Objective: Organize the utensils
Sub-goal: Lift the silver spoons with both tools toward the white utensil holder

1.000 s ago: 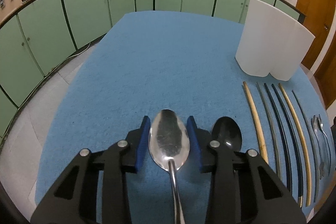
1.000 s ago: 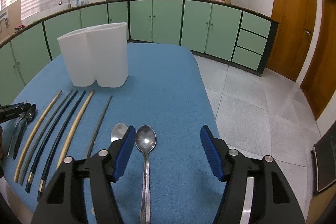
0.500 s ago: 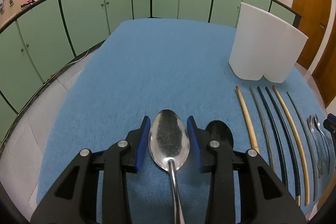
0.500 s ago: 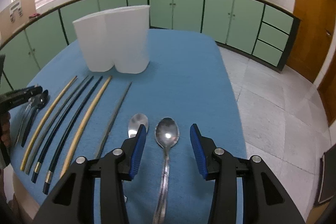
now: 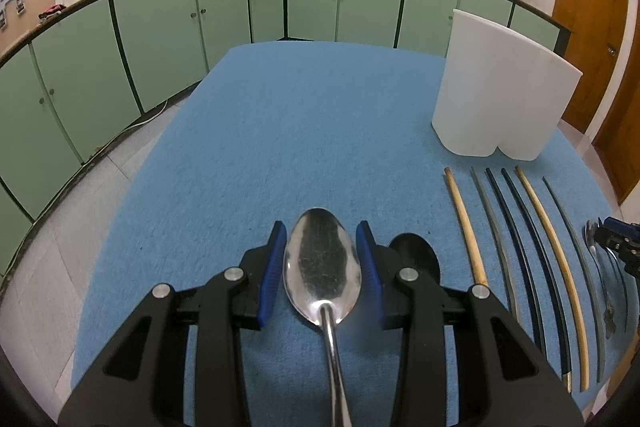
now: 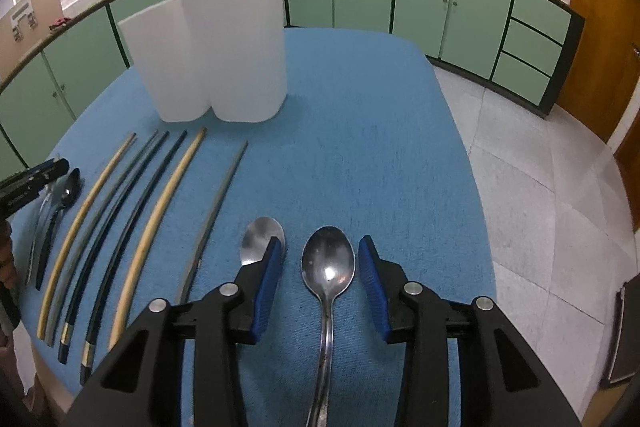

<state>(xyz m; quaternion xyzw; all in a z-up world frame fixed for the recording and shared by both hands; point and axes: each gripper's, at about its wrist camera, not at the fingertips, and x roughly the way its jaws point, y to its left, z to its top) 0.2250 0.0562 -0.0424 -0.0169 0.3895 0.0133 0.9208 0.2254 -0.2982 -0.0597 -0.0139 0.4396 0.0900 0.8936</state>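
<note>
Your left gripper (image 5: 322, 267) has its blue pads (image 5: 273, 269) close on each side of a big shiny spoon (image 5: 322, 263). The spoon's bowl sits between them and looks held, with its handle running back under the gripper. A black spoon (image 5: 416, 255) lies on the blue table (image 5: 280, 147) just right of that gripper, partly hidden by it.

Your right gripper (image 6: 320, 283) has its fingers set narrow around another spoon (image 6: 328, 263), with small gaps on both sides. You cannot tell if the handle is pinched lower down. One more silver spoon (image 6: 260, 239) lies just left of it, under the left pad.

Six chopsticks (image 6: 160, 211) lie side by side along the near edge of the table, between the two grippers. Two are tan, two are dark, and two are grey.

The white holder (image 6: 212, 51) stands upright past the chopstick tips, near the middle of the table. It has two round parts joined together
</note>
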